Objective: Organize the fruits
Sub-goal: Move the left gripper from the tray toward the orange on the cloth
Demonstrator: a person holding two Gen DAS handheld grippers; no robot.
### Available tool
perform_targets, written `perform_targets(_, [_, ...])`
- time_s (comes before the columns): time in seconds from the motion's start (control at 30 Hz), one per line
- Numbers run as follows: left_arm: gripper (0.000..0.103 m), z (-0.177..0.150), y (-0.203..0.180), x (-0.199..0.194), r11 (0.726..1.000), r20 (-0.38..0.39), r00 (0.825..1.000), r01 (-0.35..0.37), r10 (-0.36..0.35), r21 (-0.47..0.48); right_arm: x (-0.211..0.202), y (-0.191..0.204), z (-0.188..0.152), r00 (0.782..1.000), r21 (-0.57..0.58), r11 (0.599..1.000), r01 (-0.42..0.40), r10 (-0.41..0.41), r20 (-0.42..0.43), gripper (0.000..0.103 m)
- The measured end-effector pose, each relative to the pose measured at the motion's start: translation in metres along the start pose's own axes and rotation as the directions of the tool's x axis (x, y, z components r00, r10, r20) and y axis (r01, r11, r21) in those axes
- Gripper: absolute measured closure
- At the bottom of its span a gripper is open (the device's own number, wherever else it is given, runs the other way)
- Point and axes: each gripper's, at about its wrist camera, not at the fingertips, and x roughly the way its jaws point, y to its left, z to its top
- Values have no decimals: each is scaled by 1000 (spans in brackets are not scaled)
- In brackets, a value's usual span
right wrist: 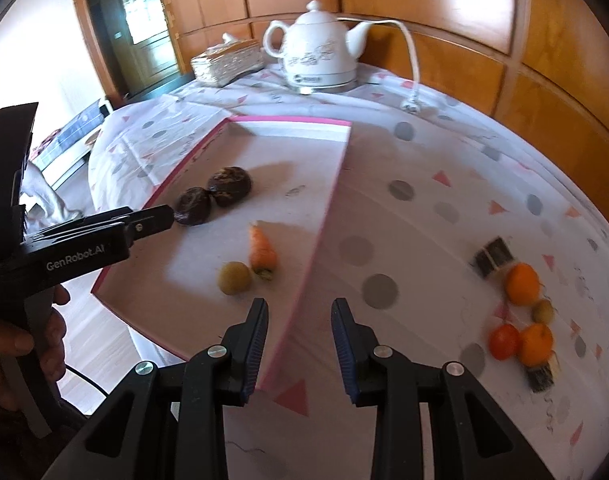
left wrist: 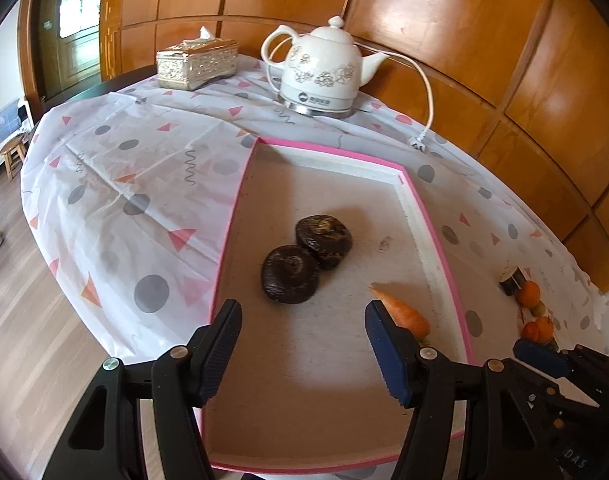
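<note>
My left tool (left wrist: 302, 330) hangs half open and empty over the pink-rimmed tray (right wrist: 192, 156), where two dark fruits (right wrist: 212, 196) sit left of the carrot (right wrist: 262, 250) and a small yellow fruit (right wrist: 234, 277). My right tool (right wrist: 300, 336) is narrowly parted, holding nothing, over the tray's right edge. Loose oranges (right wrist: 522, 282) wait far right on the counter (right wrist: 424, 220) — I judge the next pick is there, needing wider jaws.
</note>
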Motion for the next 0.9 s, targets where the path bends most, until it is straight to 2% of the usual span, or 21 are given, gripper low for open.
perform_targets(0.23, [38,-1,-19,-7,997,20,1000,21,-22,68,-15,-24,-11,997,59,996,69,-70,24,69])
perform_targets(0.43, [38,-3,-35,-8,992,18,999,38,-40,120,-22,-54,-25,991,125,983,135,-136,2,69])
perform_targets(0.9, [39,-9,-72,-8,968,-2,996,92,-94,232,-37,-129,-59,957,341,896,285,-286,-46,69])
